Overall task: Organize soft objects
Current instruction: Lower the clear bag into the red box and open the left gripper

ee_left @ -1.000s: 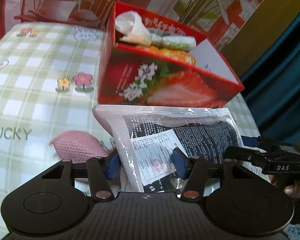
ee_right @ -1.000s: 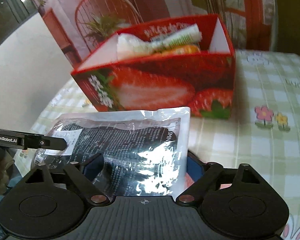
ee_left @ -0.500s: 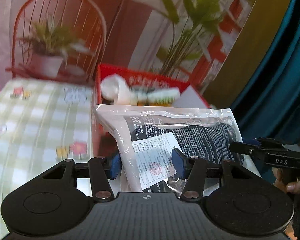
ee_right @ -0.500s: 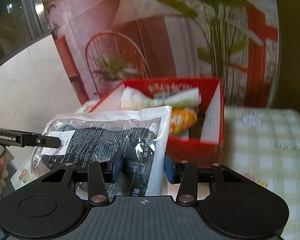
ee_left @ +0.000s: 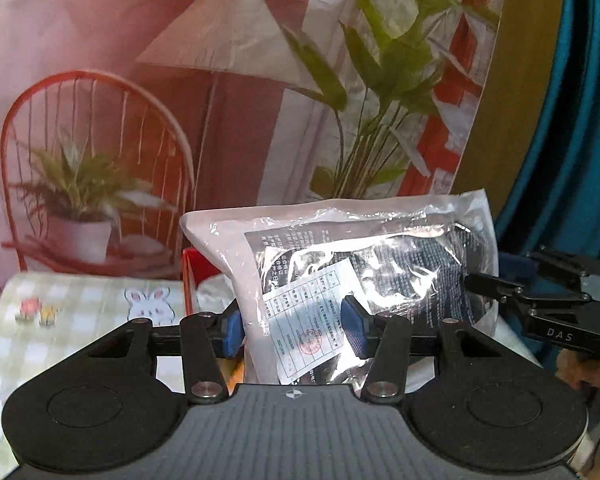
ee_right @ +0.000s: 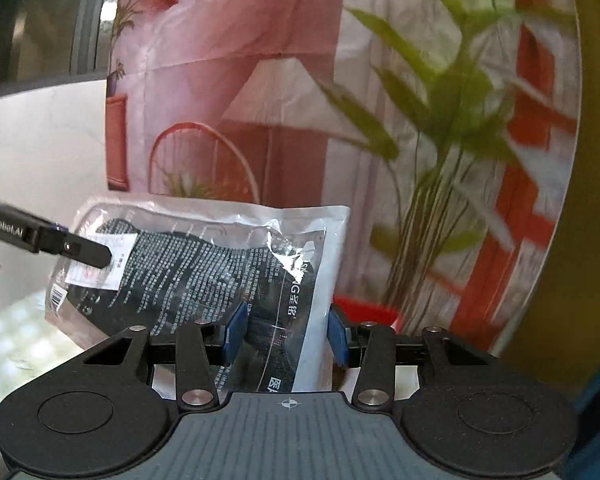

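Note:
A clear plastic packet [ee_left: 364,264] with a dark fabric item and a white label is held up in the air by both grippers. My left gripper [ee_left: 296,330] is shut on its left end, blue pads pinching it. My right gripper [ee_right: 286,338] is shut on its other end; the packet also shows in the right wrist view [ee_right: 204,272]. The right gripper's body [ee_left: 548,300] shows at the right of the left wrist view. The red strawberry box [ee_left: 190,276] sits low behind the packet, mostly hidden; its rim [ee_right: 364,308] peeks out in the right wrist view.
The table with a green checked cloth with rabbits and flowers [ee_left: 80,312] lies below at the left. A printed backdrop with a chair, lamp and plants [ee_left: 228,120] stands behind the table. A blue curtain [ee_left: 580,140] hangs at the right.
Both grippers have lifted the packet from the table in front of the box to above box height. The views tilted up, so the box dropped nearly out of sight.

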{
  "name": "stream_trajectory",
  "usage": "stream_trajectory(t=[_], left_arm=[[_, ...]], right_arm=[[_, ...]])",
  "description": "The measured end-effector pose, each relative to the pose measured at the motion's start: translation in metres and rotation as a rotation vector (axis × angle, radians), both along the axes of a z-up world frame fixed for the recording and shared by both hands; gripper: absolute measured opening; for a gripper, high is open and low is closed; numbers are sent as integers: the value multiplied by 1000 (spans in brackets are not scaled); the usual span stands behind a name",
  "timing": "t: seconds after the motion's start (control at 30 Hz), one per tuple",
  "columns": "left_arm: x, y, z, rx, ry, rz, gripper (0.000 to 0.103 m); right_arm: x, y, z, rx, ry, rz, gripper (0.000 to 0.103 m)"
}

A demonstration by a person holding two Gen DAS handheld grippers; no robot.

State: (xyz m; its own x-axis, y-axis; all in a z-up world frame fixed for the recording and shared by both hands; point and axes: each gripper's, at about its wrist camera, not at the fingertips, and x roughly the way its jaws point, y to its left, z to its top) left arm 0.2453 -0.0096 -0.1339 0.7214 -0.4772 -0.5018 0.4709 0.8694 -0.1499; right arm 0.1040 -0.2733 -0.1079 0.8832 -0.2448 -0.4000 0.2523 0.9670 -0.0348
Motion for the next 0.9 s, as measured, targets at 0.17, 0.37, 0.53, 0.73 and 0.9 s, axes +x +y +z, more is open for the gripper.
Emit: stream_trajectory(t=[0.17,0.37,0.53,0.73,0.9], left_arm=[[26,-17,-13,59,-1,-11,50],[40,-22,-37,98,88,-29,50],[47,-22,-55,139,161,-32,52],[46,-17,-50,168,164,-25,57],[49,-8,-40,152,150,12,58]], right_arm=[[17,-11,-22,-51,14,-43,40],[21,-20,-49,18,75,-63,40],[24,-23,-63,68,153,-42,39],[29,-22,-68,90,200,-59,46],[33,-29,-62,107,223,-74,53]])
